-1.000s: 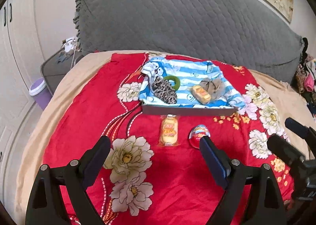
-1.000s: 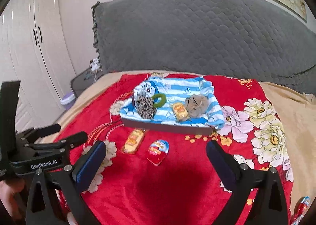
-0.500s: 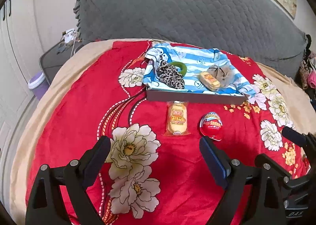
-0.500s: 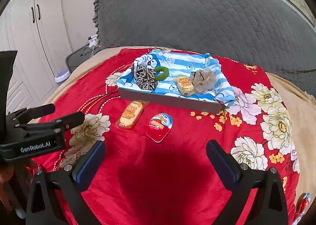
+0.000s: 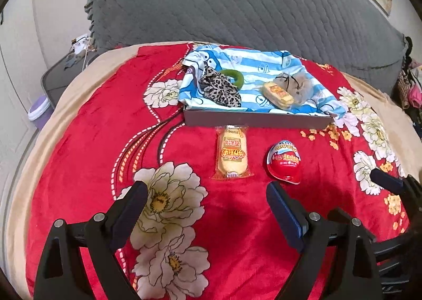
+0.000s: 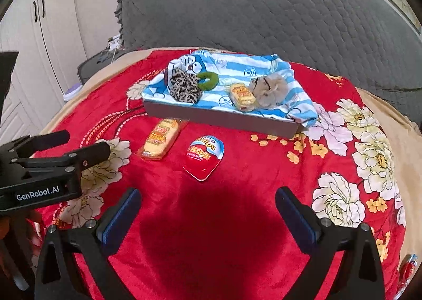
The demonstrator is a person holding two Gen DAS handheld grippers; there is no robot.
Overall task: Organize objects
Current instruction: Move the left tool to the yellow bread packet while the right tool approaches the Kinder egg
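A red floral blanket (image 5: 79, 141) covers a bed, with a grey quilted headboard (image 5: 237, 2) at its far end. Ahead of both claws sits a shallow grey box (image 5: 253, 119) lined with blue-striped cloth (image 5: 263, 68); inside lie a leopard-print scrunchie (image 5: 220, 86), a green ring (image 5: 234, 76), a wrapped yellow cake (image 5: 278, 91) and a beige pouch (image 5: 300, 83). Just beyond the left claw (image 5: 207, 192), fingers spread wide and holding nothing, lie a second wrapped cake (image 5: 232, 153) and, beside it, a red egg-shaped chocolate (image 5: 284, 163). The right claw (image 6: 208, 196), also wide apart and empty, hovers just short of the egg, with the left claw to its left.
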